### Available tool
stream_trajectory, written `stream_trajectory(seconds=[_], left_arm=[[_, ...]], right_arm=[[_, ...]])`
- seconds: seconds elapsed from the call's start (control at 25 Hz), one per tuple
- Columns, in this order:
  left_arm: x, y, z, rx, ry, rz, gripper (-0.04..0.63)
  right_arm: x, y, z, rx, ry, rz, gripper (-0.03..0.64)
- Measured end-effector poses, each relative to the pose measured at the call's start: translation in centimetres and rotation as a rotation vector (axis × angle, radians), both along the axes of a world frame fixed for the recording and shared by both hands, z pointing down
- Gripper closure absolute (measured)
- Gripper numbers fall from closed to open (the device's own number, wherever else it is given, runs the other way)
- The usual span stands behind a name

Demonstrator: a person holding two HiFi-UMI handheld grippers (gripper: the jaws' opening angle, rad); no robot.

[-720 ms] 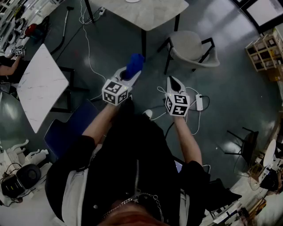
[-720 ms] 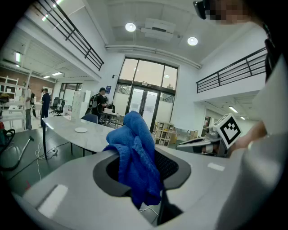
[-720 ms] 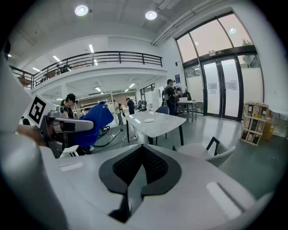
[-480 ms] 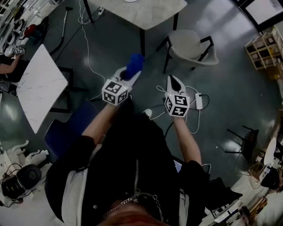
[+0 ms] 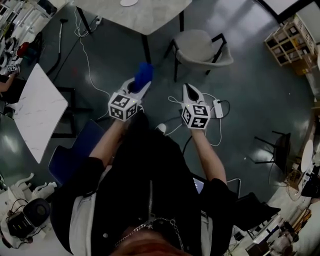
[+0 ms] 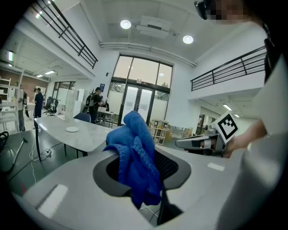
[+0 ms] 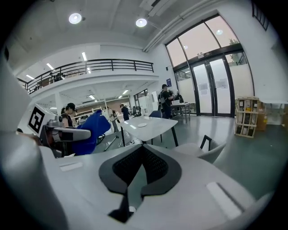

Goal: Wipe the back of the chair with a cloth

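Note:
A blue cloth (image 5: 144,75) is bunched between the jaws of my left gripper (image 5: 138,86), which is shut on it and held up in the air. In the left gripper view the cloth (image 6: 137,155) hangs out of the left gripper (image 6: 150,173) and covers its jaws. My right gripper (image 5: 187,90) is beside it, a little to the right, shut with nothing in it (image 7: 139,173). A beige chair (image 5: 200,47) with black legs stands on the floor ahead of both grippers, its curved back towards me. Neither gripper touches the chair (image 7: 204,150).
A grey table (image 5: 135,15) stands behind the chair, with a small plate on it. A white marble table (image 5: 37,117) and a blue chair (image 5: 75,155) are at my left. A power strip (image 5: 218,107) and cables lie on the floor near my right gripper.
The whole view has slid a little to the left and the chair sits slightly nearer the centre. Both grippers keep the same pose and the cloth stays held.

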State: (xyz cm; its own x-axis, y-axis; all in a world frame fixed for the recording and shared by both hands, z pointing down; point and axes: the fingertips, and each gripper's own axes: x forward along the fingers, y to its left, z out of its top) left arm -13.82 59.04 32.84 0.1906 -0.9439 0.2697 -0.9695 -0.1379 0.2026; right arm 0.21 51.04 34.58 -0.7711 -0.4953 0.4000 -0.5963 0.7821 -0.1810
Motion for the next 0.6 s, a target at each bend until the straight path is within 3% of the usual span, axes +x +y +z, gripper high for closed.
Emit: stream_trajectory(seconds=[0.32, 0.6], left_arm=[[0.3, -4.2, 1.2, -0.015, 0.017, 0.055, 0.466], [0.7, -13.7, 3.6, -0.033, 0.072, 0.118, 0.466]], right_arm=[[0.4, -3.1, 0.5, -0.008, 0.000, 0.032, 0.614], [0.9, -10.0, 1.8, -0.014, 0.046, 0.081, 0.614]])
